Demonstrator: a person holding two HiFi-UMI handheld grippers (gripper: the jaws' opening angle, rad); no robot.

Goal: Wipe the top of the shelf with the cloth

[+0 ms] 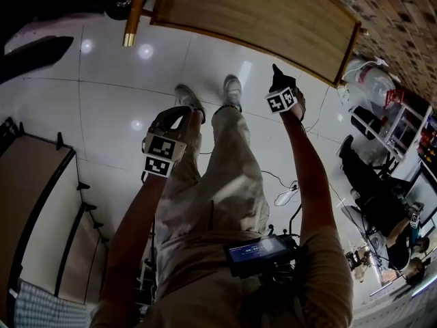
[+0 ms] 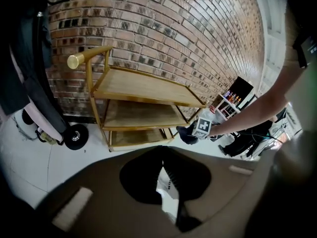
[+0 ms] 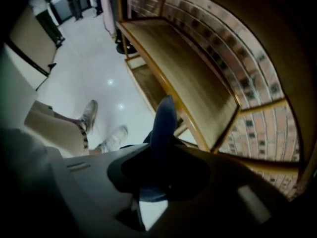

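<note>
Dark blue cloth [image 3: 164, 120] is pinched in the right hand-held gripper [image 3: 160, 152], near the light wooden shelf [image 1: 259, 12] at upper centre, not yet on its top. The left hand-held gripper [image 2: 161, 151] is narrow and empty. I judge that the next move is to lower the cloth flat onto the top board.

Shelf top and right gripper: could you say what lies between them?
Only the cloth held in the right gripper; nothing else shows before the shelf in the head view.

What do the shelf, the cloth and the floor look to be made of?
The shelf: pale wood boards, matte, grain visible; its frame looks like shiny brass-coloured metal. The cloth: soft dark blue fabric, hanging limp. The floor: glossy white tiles, with lamp reflections and joints.
</note>
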